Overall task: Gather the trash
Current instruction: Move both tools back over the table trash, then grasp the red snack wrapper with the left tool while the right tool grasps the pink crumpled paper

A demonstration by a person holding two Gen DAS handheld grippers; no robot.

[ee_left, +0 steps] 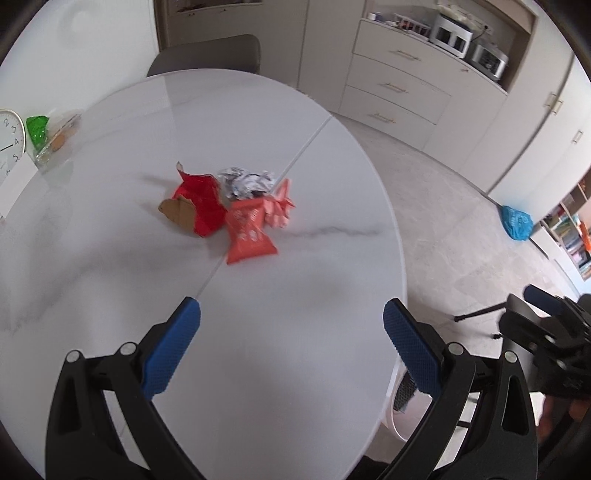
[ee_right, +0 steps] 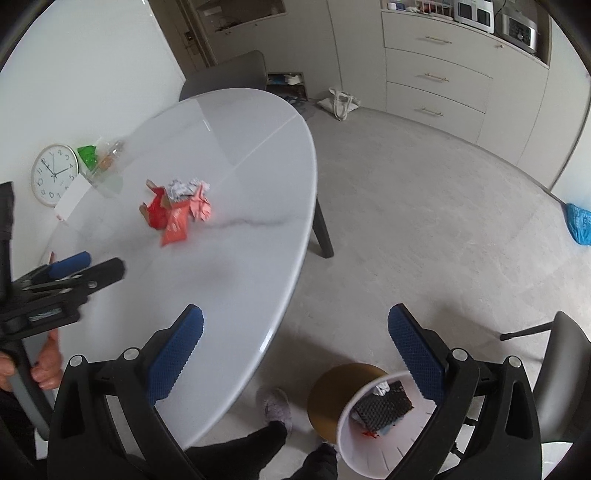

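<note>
A home dining area: a round white marble-look table (ee_right: pixel 240 258) with a grey chair (ee_right: pixel 236 70) stands before built-in cream cabinets with drawers (ee_right: pixel 436 77). Countertop appliances (ee_right: pixel 476 11) fill a cabinet niche, and a wall clock (ee_right: pixel 54 174) leans nearby.

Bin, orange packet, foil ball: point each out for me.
Bin (ee_right: pixel 345 421), right wrist view, white rim.
Orange packet (ee_left: pixel 248 232), left wrist view, its printed face.
Foil ball (ee_left: pixel 243 181), left wrist view, crumpled middle.
</note>
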